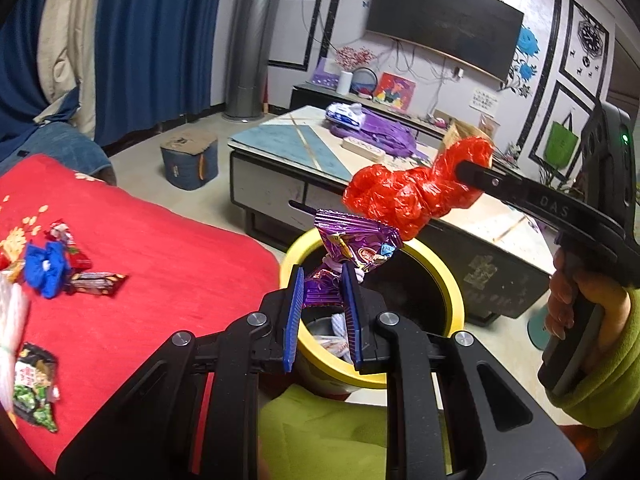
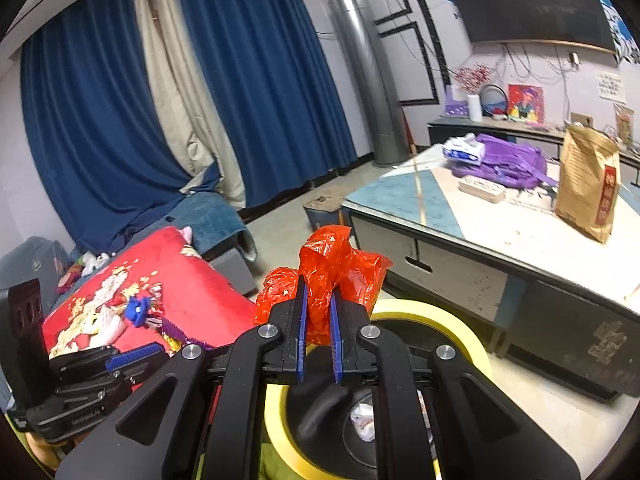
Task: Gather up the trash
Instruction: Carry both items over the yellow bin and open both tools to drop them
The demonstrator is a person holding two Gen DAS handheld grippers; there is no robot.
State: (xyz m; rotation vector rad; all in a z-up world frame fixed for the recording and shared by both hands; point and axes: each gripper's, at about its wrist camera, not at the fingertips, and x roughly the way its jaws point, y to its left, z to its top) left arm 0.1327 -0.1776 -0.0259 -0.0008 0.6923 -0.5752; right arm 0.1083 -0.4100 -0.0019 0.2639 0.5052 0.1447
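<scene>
Red plastic bag (image 2: 320, 276) clamped in right gripper (image 2: 319, 312) above bin (image 2: 460, 328).

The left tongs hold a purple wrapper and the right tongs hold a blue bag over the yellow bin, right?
Not quite. The bag in the right tongs is red, as the right wrist view shows. The left tongs do hold the purple wrapper over the yellow bin.

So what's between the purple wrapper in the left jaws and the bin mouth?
Nothing: in the left wrist view the purple wrapper hangs over the yellow-rimmed bin, with only open air beneath.
</scene>
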